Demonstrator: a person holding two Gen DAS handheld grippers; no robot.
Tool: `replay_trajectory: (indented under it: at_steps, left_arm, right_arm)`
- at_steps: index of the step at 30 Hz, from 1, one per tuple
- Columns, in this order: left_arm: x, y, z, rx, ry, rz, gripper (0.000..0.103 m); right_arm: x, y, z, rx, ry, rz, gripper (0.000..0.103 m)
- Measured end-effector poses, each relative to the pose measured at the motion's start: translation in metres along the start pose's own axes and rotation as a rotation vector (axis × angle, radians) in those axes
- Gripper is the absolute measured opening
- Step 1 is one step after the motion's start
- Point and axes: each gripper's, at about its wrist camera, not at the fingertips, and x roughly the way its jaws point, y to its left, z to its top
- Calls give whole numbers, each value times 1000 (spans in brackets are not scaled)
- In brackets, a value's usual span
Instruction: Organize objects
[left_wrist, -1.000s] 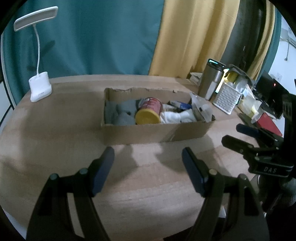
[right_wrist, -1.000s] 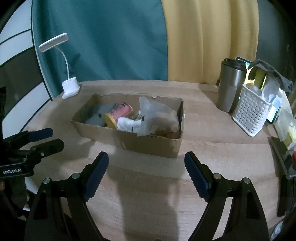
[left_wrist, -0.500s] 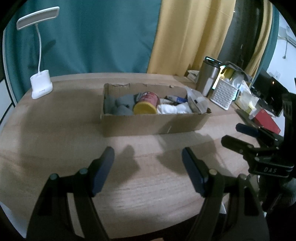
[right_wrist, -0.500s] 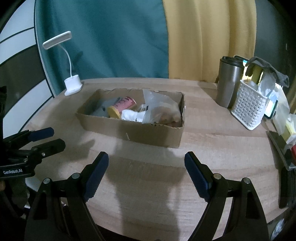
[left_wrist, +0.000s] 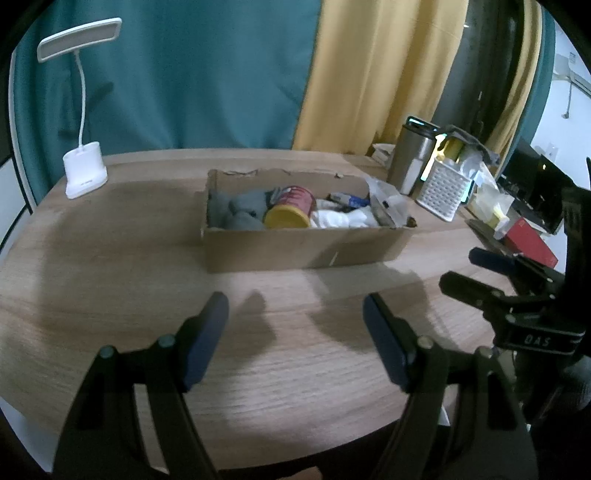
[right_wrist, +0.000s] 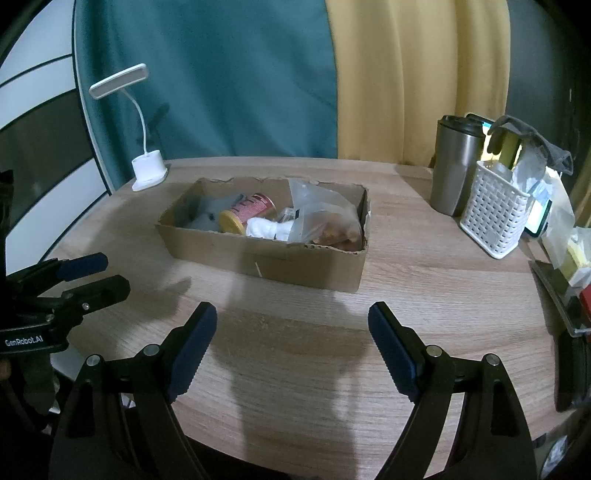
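Observation:
A shallow cardboard box (left_wrist: 295, 251) (right_wrist: 295, 266) sits mid-table. It holds a red can with a yellow lid (left_wrist: 291, 210) (right_wrist: 245, 214), grey cloth (left_wrist: 240, 210) (right_wrist: 208, 210), a white bundle (left_wrist: 340, 219) (right_wrist: 267, 229) and a clear plastic bag (right_wrist: 321, 218) (left_wrist: 388, 201). My left gripper (left_wrist: 295, 332) is open and empty above the table's near edge, well short of the box. My right gripper (right_wrist: 291, 336) is open and empty, also short of the box. Each gripper shows in the other's view, the right one (left_wrist: 491, 280) and the left one (right_wrist: 88, 277).
A white desk lamp (left_wrist: 83, 170) (right_wrist: 147, 170) stands at the back left. A steel tumbler (right_wrist: 454, 166) (left_wrist: 410, 158) and a white perforated basket (right_wrist: 498, 214) (left_wrist: 443, 188) stand at the right, with clutter and a red box (left_wrist: 532, 245) beyond. Curtains hang behind the round wooden table (right_wrist: 424, 280).
Both grippers have drawn back from the box toward the table's near edge, so the box looks smaller and farther. Both stay open and empty.

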Motion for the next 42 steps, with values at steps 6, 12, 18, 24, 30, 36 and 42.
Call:
replay_trajectory:
  at_steps: [6,12,18,24,30,36,42]
  left_arm:
    - [1,0,-1,-3,10,-3,92]
    - [1,0,-1,-2,8,-2,93]
    - [1,2,-1,-9,6,19,93]
    - [2,5,-1,-21,14,45,93]
    - [1,5,-1,-13,2,52,93]
    - [0,3,0,-5,-6,54,93]
    - [-1,2,0,-3,-6,52,93]
  right_arm:
    - [0,1,0,2,5,4,87]
    - [0,0,0,6,4,4,86]
    - [0,0,0,4,3,5,87]
    - [0,0,0,4,5,6,87]
    - [1,2,0,-1,7,8,87]
    - [3,3,1,-3,12,11,87]
    - [3,4,1,-5,11,11,87]
